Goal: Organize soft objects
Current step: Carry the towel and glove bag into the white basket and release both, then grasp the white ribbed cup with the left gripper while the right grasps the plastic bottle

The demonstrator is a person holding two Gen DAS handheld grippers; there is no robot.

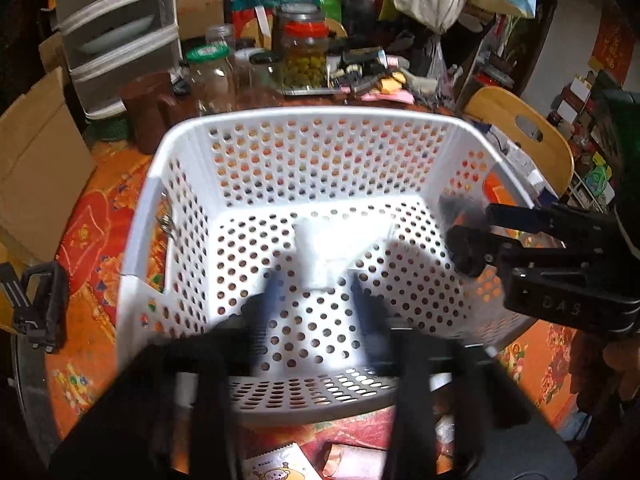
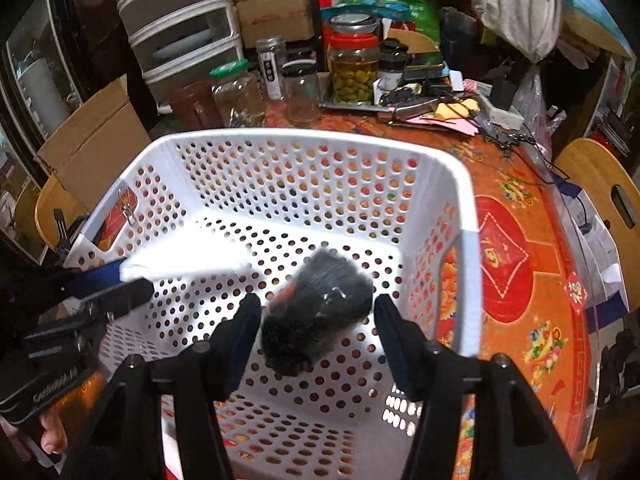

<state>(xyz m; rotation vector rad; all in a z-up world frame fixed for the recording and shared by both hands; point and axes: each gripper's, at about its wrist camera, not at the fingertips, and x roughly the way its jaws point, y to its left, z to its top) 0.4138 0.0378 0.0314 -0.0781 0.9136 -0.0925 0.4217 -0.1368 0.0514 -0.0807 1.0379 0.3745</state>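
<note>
Right now I am looking down into the white perforated basket (image 2: 468,216) sitting on the red-and-orange tablecloth (image 2: 532,216). My right gripper (image 2: 316,312) is hanging over the basket with its jaws spread; a dark, plastic-wrapped soft bundle (image 2: 320,312) is lying between the fingers, and neither pad is pressing on it. My left gripper (image 1: 316,300) is likewise standing parted over the basket floor, its fingers blurred, with a white soft item (image 1: 320,256) showing past its tips against the bottom; whether that item is resting flat I cannot tell. From the right wrist view the white item (image 2: 180,256) is showing as a bright patch just beyond the left gripper's tips. Jars and drawers are crowding the table behind.
</note>
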